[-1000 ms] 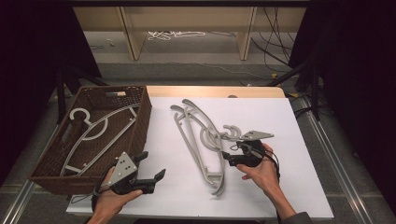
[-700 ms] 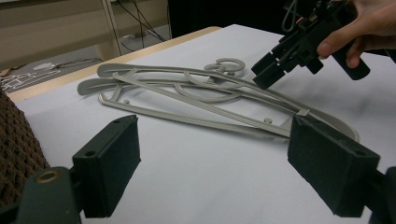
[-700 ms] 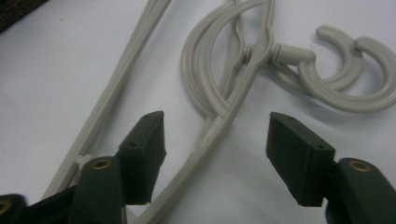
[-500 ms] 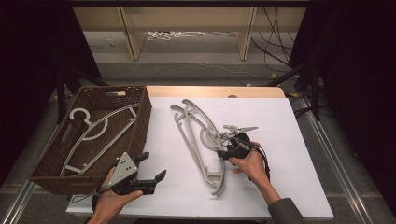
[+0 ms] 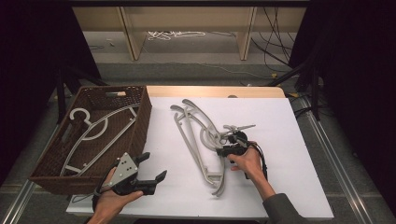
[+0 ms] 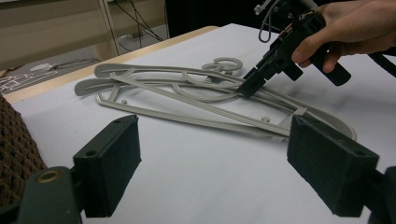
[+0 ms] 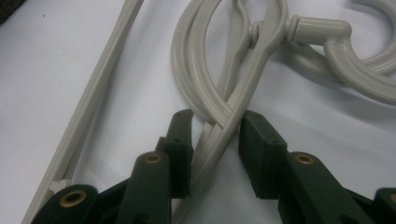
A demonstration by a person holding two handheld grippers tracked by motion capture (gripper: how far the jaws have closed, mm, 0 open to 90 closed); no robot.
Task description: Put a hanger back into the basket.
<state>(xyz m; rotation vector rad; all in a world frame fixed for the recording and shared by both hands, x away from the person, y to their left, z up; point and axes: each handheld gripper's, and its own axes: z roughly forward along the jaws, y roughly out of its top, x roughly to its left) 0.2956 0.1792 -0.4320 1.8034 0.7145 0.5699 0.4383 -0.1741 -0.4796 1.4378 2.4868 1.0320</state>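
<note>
A pile of grey plastic hangers (image 5: 201,140) lies on the white tabletop (image 5: 289,186), just right of a brown wicker basket (image 5: 142,116) in which one more hanger (image 5: 95,135) is already laid. The right gripper (image 7: 215,135) is brought down onto the pile near the hooks, and its jaws have just been closing around two overlapping shoulder bars. In the right gripper view the bars are seen between the pads (image 7: 180,149), with a narrow gap left on the far side, so a firm clamp is not yet made. The left gripper (image 5: 152,175) is held wide open and empty above the tabletop, beside the basket's near corner.

The main risk is judged to be a tangled lift. Two bars are caught between the jaws, and the hooks (image 7: 327,46) are interlocked, so more than one hanger could be dragged up, or one could be dropped on the way to the basket. A slip is also possible, since the bars are smooth and rounded and are met at an angle.

How many hangers are stacked cannot be counted with certainty. The contact point is covered by the hand (image 5: 247,161) in the high view, and the far ends of the bars are cut off in the right gripper view.
</note>
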